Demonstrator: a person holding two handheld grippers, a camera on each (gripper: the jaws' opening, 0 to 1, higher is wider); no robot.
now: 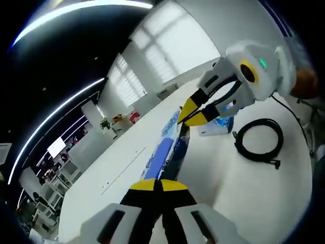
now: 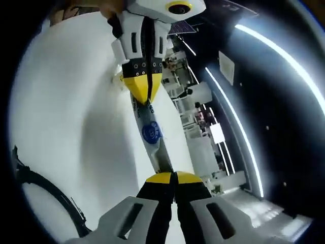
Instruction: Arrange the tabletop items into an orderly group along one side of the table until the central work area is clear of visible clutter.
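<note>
You hold a long blue-and-white packet (image 1: 163,155) taut, left gripper (image 1: 161,185) and right gripper (image 2: 173,177) each clamped on one end. It looks light, floppy; keep end grips.

White table (image 1: 264,193) – black coiled cable (image 1: 259,140), tissue pack (image 1: 217,125)

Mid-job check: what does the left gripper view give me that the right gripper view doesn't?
Left gripper view alone: the whole coiled black cable on the white table, and a white-and-blue packet beyond the stretched item.

Right gripper view alone: a round blue logo on that item.

Both: the long white-and-blue flat package, pinched by the left gripper and right gripper at opposite ends.
</note>
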